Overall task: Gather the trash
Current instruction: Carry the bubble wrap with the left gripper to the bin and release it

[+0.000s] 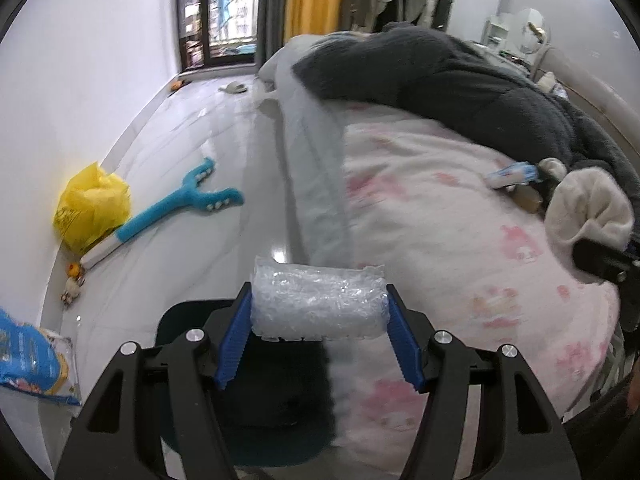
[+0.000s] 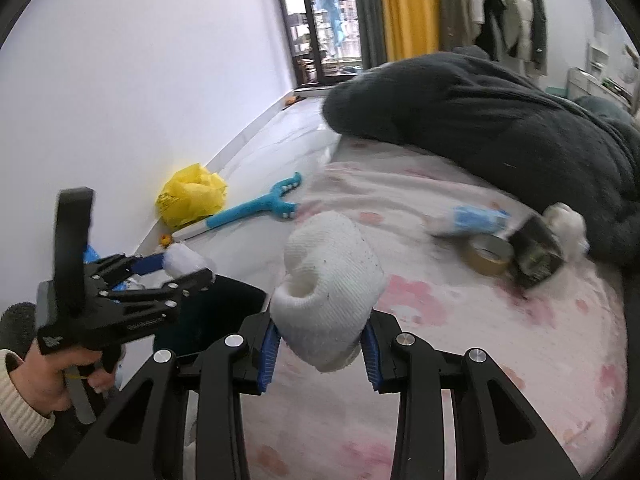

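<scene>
The left claw [image 1: 320, 312] grips a wad of clear bubble wrap [image 1: 318, 304], its blue ribbed pads [image 1: 234, 344] pressed against either end. Directly beneath the wad sits a dark bin [image 1: 248, 392] with a black interior, standing on the pale glossy floor [image 1: 192, 168] just beside the bed's edge. The right claw [image 2: 320, 340] is clamped on a white knitted sock-like bundle [image 2: 328, 288] (rolled so that a hollow shows at its near end), held above the bed [image 2: 480, 320], whose cover is pink with a blotchy print.

From the right wrist view, the left claw appears at 9 o'clock, carried by a person's hand [image 2: 52, 372] in a cream ribbed cuff, with the bin's rim just below it.

Further out on the bed, at about 2 o'clock from the right claw, lie a blue-and-white packet [image 2: 472, 220], a roll of brown tape [image 2: 490, 254] and a small dark box [image 2: 536, 254], close together; the packet is blurred. Behind them a dark grey fleecy blanket [image 2: 500, 120] is heaped across the bed.

On the floor at 10 o'clock, against the white wall, lie a yellow plastic bag [image 1: 92, 208] and a blue forked foam toy [image 1: 180, 204]. A blue printed bag [image 1: 28, 356] lies at 8 o'clock in the left view.
</scene>
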{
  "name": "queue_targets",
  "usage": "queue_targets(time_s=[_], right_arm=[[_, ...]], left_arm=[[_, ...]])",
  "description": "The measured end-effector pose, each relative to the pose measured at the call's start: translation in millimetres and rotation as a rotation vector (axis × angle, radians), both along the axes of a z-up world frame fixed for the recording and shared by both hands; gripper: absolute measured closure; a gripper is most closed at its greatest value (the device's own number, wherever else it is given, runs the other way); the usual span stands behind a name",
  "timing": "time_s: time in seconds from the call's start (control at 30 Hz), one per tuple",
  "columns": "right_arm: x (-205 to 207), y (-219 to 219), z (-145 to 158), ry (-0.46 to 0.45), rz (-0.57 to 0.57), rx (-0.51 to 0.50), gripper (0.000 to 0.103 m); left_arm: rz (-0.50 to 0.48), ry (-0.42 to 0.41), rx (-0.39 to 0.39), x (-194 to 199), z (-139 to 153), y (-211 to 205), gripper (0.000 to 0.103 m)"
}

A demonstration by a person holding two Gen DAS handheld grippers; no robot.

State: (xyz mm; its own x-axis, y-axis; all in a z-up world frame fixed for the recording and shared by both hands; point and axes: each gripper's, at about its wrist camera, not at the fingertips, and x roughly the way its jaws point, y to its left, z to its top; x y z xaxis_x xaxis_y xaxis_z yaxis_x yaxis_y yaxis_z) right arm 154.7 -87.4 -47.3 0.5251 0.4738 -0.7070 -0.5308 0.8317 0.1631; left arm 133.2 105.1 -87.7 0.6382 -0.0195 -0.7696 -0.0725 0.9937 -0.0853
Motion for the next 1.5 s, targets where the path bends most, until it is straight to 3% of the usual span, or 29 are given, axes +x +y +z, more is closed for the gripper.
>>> queue_targets(time_s=[0.43,0.87,1.0,1.1,1.23,1.5], right_arm=[[1.1,83.5,-3.1,0.013,0.137,-0.017,0.067],[-4.1,155.5,-20.9,0.059,0.224,-0.059,0.067],[-2.1,171.3,-31.5,0.086,0.227,-0.075,0.067],[-0.3,182.2,-41.6,0.109,0.226,-0.09,0.067],[0.9,193.9,-54.9,0.133,0.23,-0.113,0.067],[0.6,216.9,-86.9,0.186,0.238,-0.179,0.067]], left_arm=[[0.099,0.137,-0.01,-11.8,-49.2,65.2,0.037],[0.164,0.323,-0.082,-24.2,-108.2,113.5,0.033],[0.176,0.312,-0.073,-31.1,-107.3,123.1,0.02],[0.175,0.281,-0.084,-36.3,-101.6,131.3,0.019],[0.192,0.228,-0.041,-45.6,-89.0,140.8,0.019],[0.223,0.15,-0.125,-58.4,-67.8,164.9,0.019]])
